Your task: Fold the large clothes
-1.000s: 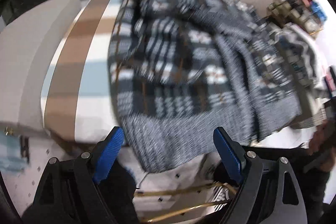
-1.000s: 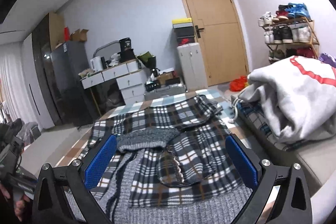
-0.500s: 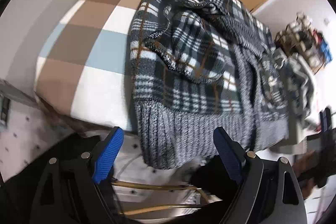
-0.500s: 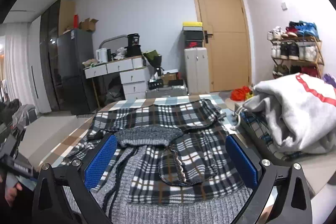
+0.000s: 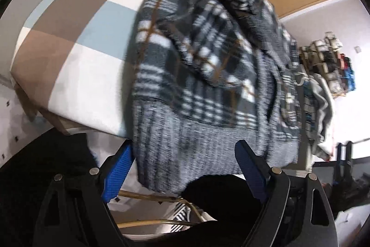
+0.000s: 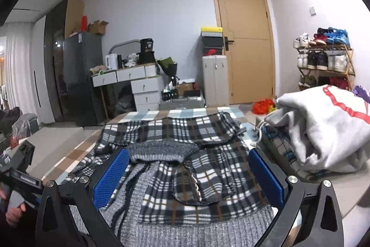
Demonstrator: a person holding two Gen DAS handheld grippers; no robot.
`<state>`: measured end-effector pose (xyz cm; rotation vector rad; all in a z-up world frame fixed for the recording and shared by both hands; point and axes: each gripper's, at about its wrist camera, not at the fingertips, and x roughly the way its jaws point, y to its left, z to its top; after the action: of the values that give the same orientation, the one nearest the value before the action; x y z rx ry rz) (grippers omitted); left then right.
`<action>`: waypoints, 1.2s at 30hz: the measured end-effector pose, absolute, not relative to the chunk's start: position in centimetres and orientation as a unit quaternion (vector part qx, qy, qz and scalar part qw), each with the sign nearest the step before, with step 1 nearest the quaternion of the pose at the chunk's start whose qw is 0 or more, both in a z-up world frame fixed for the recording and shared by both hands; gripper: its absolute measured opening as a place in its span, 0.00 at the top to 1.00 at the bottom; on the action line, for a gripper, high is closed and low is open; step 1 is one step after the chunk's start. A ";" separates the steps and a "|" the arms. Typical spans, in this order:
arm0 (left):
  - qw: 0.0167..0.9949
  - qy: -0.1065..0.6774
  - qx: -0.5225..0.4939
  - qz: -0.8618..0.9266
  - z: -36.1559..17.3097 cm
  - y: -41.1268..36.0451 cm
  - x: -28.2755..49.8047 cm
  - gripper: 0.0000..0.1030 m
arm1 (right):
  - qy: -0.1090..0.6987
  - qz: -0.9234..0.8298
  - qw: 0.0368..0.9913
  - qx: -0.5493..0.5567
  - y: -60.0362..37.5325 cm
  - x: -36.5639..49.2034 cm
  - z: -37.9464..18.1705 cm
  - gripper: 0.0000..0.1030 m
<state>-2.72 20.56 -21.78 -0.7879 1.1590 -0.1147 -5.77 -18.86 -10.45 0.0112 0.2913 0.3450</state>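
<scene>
Plaid jacket [image 6: 185, 154]: dark grey, white and brown check fleece with grey ribbed knit hem and collar. Lies spread on the bed [image 5: 76, 43], hem at the near edge and hanging slightly over it, collar folded across the middle, far end towards the door. One sleeve or flap is turned over onto the front panel.

Bed: covered in a sheet of brown, pale blue and white squares; bare sheet shows to the left of the jacket in the left wrist view.

Left gripper [image 5: 185, 168]: pointed down at the near hem of the jacket, blue pads on either side of the ribbed band. Jaws stand wide apart; the left pad sits at the hem's corner, contact unclear through blur.

Right gripper [image 6: 188, 174]: held low over the jacket's near half, aimed along the bed. Jaws wide apart, nothing between the pads but the cloth below.

Grey sweatshirt [image 6: 323, 126]: heaped with red trim, at the right of the bed, on other folded checked cloth.

Background: wooden door [image 6: 245, 38], shoe rack [image 6: 323, 61], white desk with drawers [image 6: 131, 80], dark fridge [image 6: 81, 75].
</scene>
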 end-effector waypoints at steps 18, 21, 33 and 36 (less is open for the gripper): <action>0.762 0.502 -0.397 -0.098 -21.2 21.3 -2.5 0.18 | 0.186 0.183 0.965 0.037 -19.4 -4.7 -11.2 0.00; 0.765 0.509 -0.388 -0.075 -21.5 21.6 -2.5 0.18 | 0.188 0.184 0.964 0.038 -19.4 -4.7 -11.2 0.00; 0.777 0.508 -0.363 -0.081 -21.9 20.4 -2.2 0.94 | 0.210 0.196 0.955 0.072 -20.2 -4.0 -11.5 0.00; 0.783 0.507 -0.350 -0.087 -21.5 20.1 -2.1 0.96 | 0.233 0.206 0.946 0.095 -20.6 -3.3 -11.9 0.00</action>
<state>-2.11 20.10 -21.55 -0.7551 1.0946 -0.1887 -3.33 -20.62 -11.89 0.1939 0.4738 0.4187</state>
